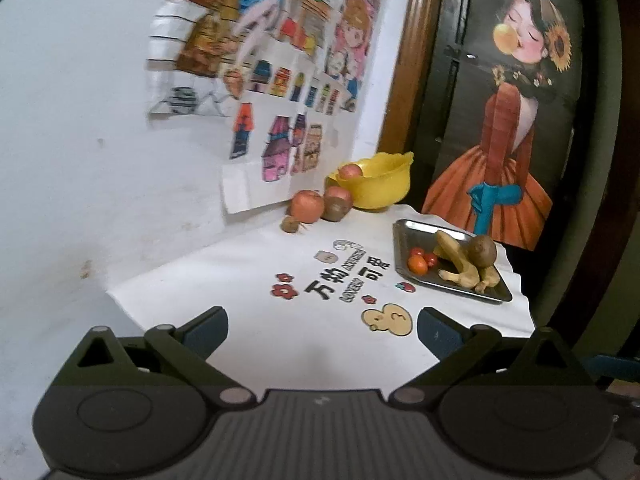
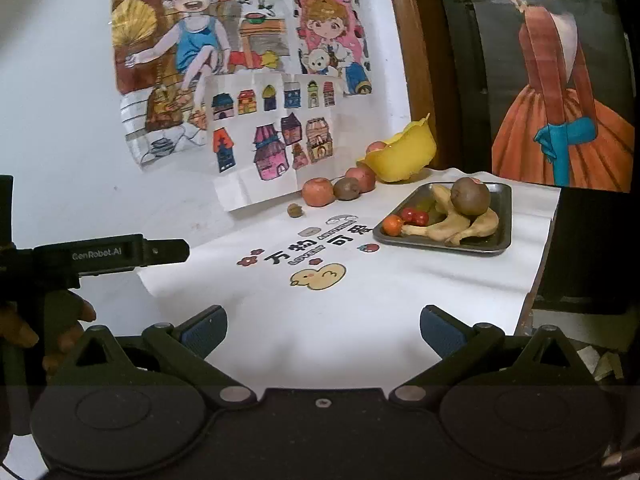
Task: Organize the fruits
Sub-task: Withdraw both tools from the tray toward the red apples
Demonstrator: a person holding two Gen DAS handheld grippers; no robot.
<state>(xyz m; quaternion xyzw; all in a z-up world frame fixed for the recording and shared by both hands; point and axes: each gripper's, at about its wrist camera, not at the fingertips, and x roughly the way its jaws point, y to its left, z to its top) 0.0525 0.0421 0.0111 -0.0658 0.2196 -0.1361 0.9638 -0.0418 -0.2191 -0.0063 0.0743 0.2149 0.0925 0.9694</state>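
Fruits lie loose just left of the yellow bowl (image 2: 404, 156), an apple (image 2: 318, 191), a kiwi (image 2: 346, 188) and another apple (image 2: 361, 178) touching, so either empty, spread-fingered gripper, left (image 1: 322, 330) or right (image 2: 323, 328), could nudge neighbours rolling.

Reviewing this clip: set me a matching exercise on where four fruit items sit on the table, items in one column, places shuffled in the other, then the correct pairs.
Items:
1. bananas
2. small kiwi
3. apple at the far back
4. cherry tomatoes

Places:
A. inside the yellow bowl
B. alone on the white cloth, in front of the loose apples
C. on the metal tray, under the large brown fruit
D. on the metal tray, at its left end

Pairs: 1-C, 2-B, 3-A, 4-D
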